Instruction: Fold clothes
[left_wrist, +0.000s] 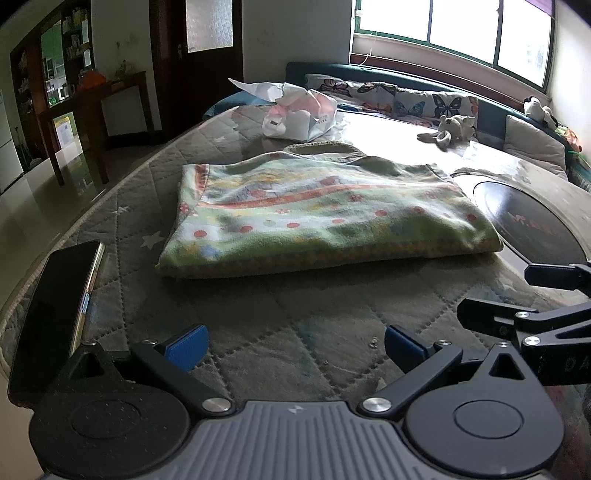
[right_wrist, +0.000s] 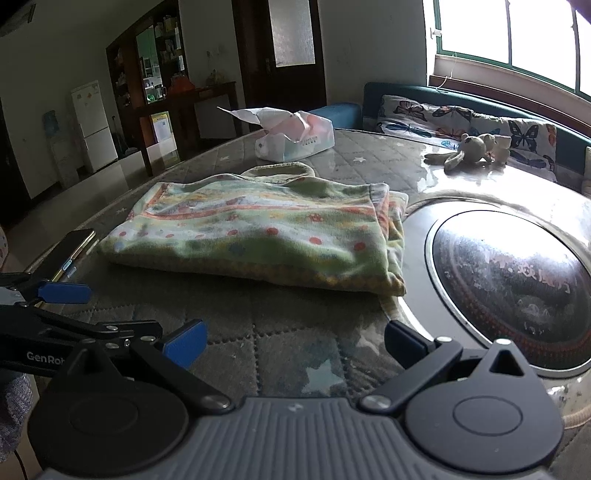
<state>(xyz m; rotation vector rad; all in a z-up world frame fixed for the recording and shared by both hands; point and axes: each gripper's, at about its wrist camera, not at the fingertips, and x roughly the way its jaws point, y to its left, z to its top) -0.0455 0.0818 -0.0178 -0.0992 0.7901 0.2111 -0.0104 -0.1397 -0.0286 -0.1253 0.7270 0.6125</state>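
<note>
A green, white and orange patterned garment (left_wrist: 314, 214) lies folded in a flat rectangle on the quilted table cover (left_wrist: 288, 325). It also shows in the right wrist view (right_wrist: 258, 236). My left gripper (left_wrist: 295, 347) is open and empty, low over the cover, short of the garment's near edge. My right gripper (right_wrist: 295, 345) is open and empty, also short of the near edge, toward the garment's right end. The left gripper's finger (right_wrist: 64, 291) shows at the left of the right wrist view.
A black phone (left_wrist: 55, 314) lies at the table's left edge. A round dark glass hotplate (right_wrist: 517, 288) sits right of the garment. A white plastic bag (left_wrist: 295, 114) and a plush rabbit (right_wrist: 469, 151) lie at the far side. A cushioned bench runs behind.
</note>
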